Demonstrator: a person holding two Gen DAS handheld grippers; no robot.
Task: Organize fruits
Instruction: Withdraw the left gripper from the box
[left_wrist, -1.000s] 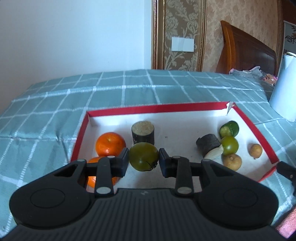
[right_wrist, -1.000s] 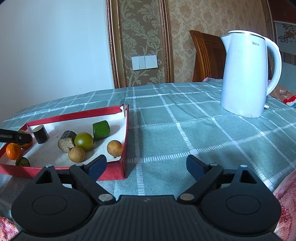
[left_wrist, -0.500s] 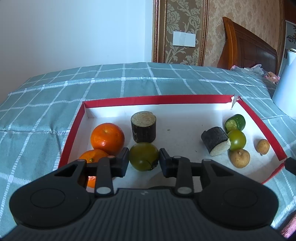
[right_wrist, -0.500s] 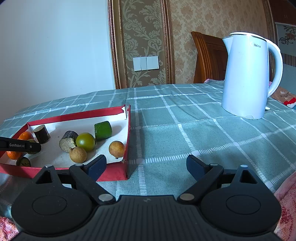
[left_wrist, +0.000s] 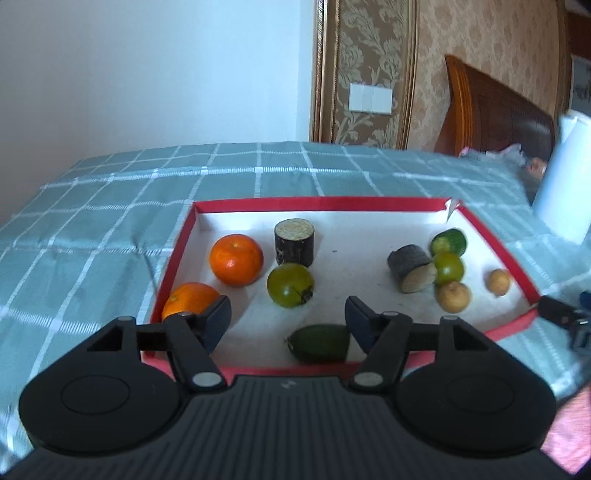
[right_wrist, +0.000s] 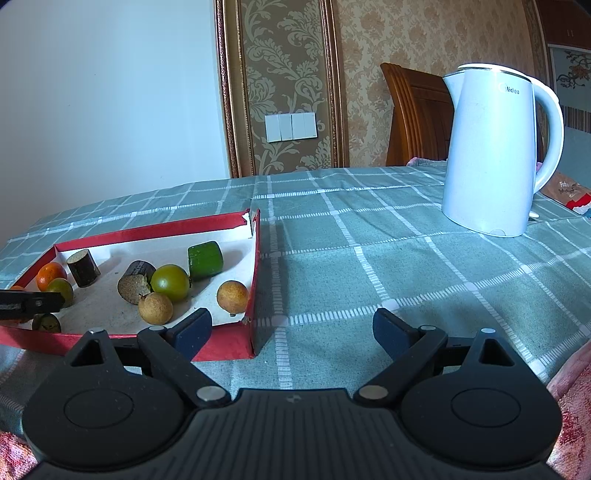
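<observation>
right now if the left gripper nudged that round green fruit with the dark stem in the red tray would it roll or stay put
The round green fruit would probably roll: it looks near-spherical on the flat white floor of the red tray. It might stop soon, since the upright dark cylinder piece and the orange tangerine sit close by. Its smooth skin looks somewhat slippery.

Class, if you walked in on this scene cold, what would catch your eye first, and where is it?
The red-rimmed tray on the checked cloth, with two bright oranges at its left end. Just ahead of the opening left gripper lies a green fruit, free of its pads. A tall white kettle stands far right.
</observation>
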